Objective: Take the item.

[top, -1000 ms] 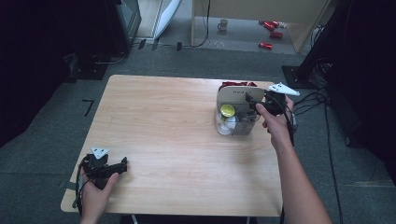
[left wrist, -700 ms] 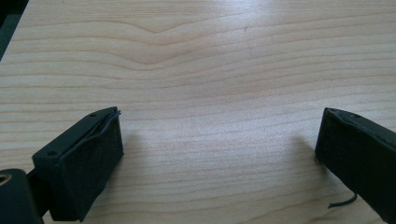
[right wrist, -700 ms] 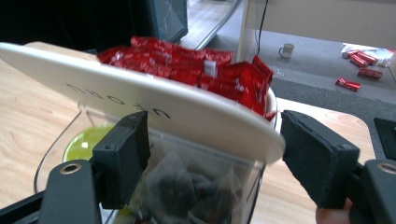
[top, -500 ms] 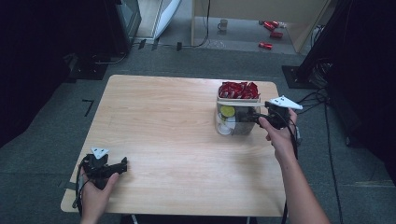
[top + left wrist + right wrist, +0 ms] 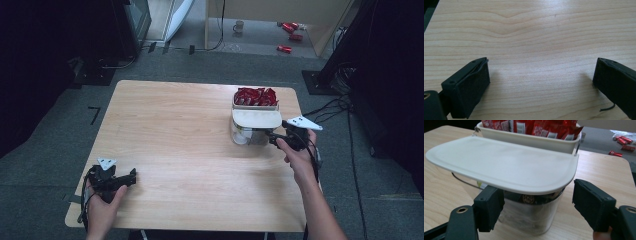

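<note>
**Right gripper at lidded container, jaws apart**

At the far right of the wooden table [image 5: 190, 130], a clear container [image 5: 531, 213] stands with its white lid [image 5: 256, 118] hinged open and held roughly level above it. The right gripper [image 5: 272, 138] sits at the container's near side, jaws spread to either side of its wall, the pads short of it. Just behind stands a white tub of red packets [image 5: 255, 97]. The left gripper [image 5: 131, 175] rests open on bare wood near the front left corner.

Bright table [image 5: 190, 150], dark surroundings (soft shadows, mild blur).
</note>
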A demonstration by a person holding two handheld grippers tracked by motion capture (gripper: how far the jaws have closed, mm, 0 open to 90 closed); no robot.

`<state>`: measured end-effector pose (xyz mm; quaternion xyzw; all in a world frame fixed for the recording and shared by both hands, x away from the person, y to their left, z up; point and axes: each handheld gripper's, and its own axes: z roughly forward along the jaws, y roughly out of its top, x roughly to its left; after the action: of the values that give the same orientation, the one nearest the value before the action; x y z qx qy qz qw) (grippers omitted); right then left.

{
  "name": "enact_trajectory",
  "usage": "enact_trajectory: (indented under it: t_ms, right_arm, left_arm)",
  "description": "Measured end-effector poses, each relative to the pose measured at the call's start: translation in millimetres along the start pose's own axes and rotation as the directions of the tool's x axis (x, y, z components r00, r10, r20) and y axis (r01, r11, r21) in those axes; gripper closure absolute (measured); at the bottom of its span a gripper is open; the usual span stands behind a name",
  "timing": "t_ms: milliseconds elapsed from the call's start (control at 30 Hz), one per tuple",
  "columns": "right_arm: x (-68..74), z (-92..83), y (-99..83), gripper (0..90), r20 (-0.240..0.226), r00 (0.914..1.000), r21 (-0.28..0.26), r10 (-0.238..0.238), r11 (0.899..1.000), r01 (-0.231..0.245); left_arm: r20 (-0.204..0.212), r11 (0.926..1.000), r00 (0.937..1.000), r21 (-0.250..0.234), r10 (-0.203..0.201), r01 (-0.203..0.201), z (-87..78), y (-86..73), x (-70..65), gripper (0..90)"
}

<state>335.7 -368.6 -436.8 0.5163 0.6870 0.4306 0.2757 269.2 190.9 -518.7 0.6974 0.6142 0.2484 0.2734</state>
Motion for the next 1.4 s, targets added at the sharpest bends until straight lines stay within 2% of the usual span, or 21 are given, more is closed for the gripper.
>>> enact_trajectory:
  t_ms: [300, 500, 833, 933, 1067, 1167, 1200, 1233, 1400]
  right_arm:
    - [1.9, -6.4, -14.7, 25.7, 0.005, 0.9999, 0.034, -0.015, 0.999, 0.015]
    - [-5.3, -12.9, -24.3, 25.7, 0.019, 0.9998, 0.043, -0.001, 0.999, 0.000]
    - [-12.0, -21.6, -21.5, 25.7, 0.040, 0.9990, 0.027, 0.021, 0.999, -0.022]
    - [-13.7, -26.1, -13.7, 25.7, 0.060, 0.9978, 0.013, 0.030, 0.999, -0.030]
    - [-12.8, -28.8, -4.5, 25.9, 0.057, 0.9981, 0.001, 0.021, 1.000, -0.021]
    - [-7.7, -29.1, 11.8, 27.9, 0.047, 0.9989, -0.018, 0.005, 1.000, -0.004]
    - [-7.7, -29.1, 11.8, 27.9, 0.047, 0.9989, -0.018, 0.005, 1.000, -0.004]
    - [-4.4, -27.9, 20.7, 29.5, 0.042, 0.9991, -0.031, 0.005, 1.000, -0.004]
    - [6.0, -19.4, 40.9, 34.5, 0.032, 0.9995, -0.057, 0.000, 0.998, 0.002]
  left_arm:
    - [0.000, 1.0000, 1.0000, 0.000, 0.000, 0.000, 0.0, 0.0, 0.0, 1.1]
    - [0.000, 1.0000, 1.0000, 0.000, 0.000, 0.000, 0.0, 0.0, 0.0, 1.1]
    - [0.000, 1.0000, 1.0000, 0.000, 0.000, 0.000, 0.0, 0.0, 0.0, 1.1]
    - [0.000, 1.0000, 1.0000, 0.000, 0.000, 0.000, 0.0, 0.0, 0.0, 1.1]
    - [0.000, 1.0000, 1.0000, 0.000, 0.000, 0.000, 0.0, 0.0, 0.0, 1.1]
    - [0.000, 1.0000, 1.0000, 0.000, 0.000, 0.000, 0.0, 0.0, 0.0, 1.1]
    - [0.000, 1.0000, 1.0000, 0.000, 0.000, 0.000, 0.0, 0.0, 0.0, 1.1]
    - [0.000, 1.0000, 1.0000, 0.000, 0.000, 0.000, 0.0, 0.0, 0.0, 1.1]
    - [0.000, 1.0000, 1.0000, 0.000, 0.000, 0.000, 0.0, 0.0, 0.0, 1.1]
